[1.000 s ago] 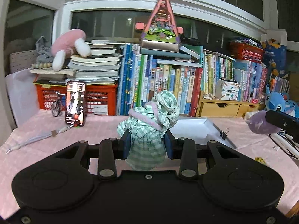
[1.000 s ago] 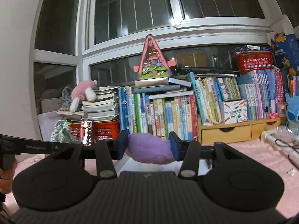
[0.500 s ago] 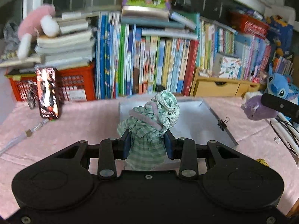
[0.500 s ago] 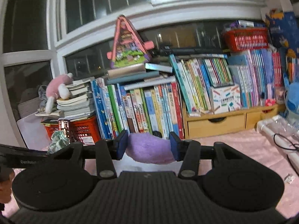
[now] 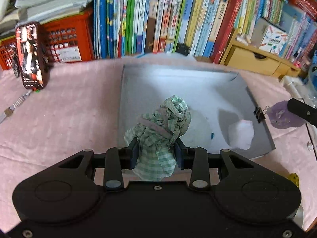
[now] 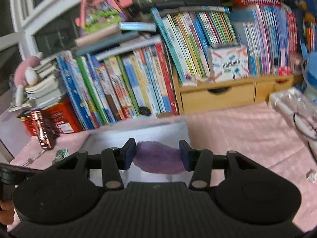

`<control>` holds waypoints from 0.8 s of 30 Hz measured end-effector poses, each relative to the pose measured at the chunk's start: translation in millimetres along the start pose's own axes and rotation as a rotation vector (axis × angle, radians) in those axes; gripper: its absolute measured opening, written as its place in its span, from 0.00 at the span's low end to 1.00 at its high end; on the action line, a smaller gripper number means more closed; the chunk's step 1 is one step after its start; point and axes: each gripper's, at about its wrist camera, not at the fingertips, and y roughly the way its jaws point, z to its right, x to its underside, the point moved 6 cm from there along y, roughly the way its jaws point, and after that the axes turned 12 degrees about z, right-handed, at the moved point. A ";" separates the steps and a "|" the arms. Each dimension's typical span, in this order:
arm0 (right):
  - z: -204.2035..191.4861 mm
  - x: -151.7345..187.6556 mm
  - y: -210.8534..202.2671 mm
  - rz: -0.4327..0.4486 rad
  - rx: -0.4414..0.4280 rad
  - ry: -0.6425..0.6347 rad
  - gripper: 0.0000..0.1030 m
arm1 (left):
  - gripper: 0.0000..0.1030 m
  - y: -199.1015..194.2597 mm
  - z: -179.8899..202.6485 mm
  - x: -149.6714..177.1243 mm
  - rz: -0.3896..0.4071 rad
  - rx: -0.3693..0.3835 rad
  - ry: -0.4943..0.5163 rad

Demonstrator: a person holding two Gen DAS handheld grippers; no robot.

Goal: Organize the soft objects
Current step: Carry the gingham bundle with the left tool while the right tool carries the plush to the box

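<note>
From my left wrist camera, my left gripper (image 5: 156,155) is clamped on a bundle of green-and-white checked cloth (image 5: 158,138), its blue pads pressing the crumpled fabric from both sides. The cloth is soft and wrinkled, twisted into a knot at the far end, with a dull pink band wrapped across it. It juts away from the fingers over the near edge of a shallow grey tray (image 5: 178,83), whose smooth flat floor carries a small white lump (image 5: 240,133) toward its right side. A black binder clip (image 5: 259,114) grips the tray's right rim. The tray lies on a pink, ribbed tablecloth (image 5: 69,109). Far right, a fuzzy purple plush (image 5: 283,117) hangs in the dark finger of my other tool, just beyond the tray's right rim. A row of upright books (image 5: 158,15) stands along the far side, with a red plastic crate (image 5: 67,39) to the left.

From my right wrist camera, my right gripper (image 6: 157,154) is closed on the purple plush (image 6: 158,160), a rounded, fleecy oval squeezed between the two blue pads. It sits above the near part of the grey tray (image 6: 138,134). At the left, a scrap of the checked cloth (image 6: 61,153) shows beside my left tool.
</note>
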 end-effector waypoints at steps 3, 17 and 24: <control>4.7 5.6 13.9 -0.030 0.028 0.021 0.50 | 0.34 13.0 -0.1 0.7 -0.023 -0.018 0.001; 22.2 27.8 42.0 -0.119 0.095 0.139 0.50 | 0.34 39.6 -5.2 2.8 -0.074 -0.012 -0.060; 23.3 31.9 44.2 -0.129 0.096 0.157 0.50 | 0.35 45.7 -5.1 5.5 -0.087 -0.004 -0.066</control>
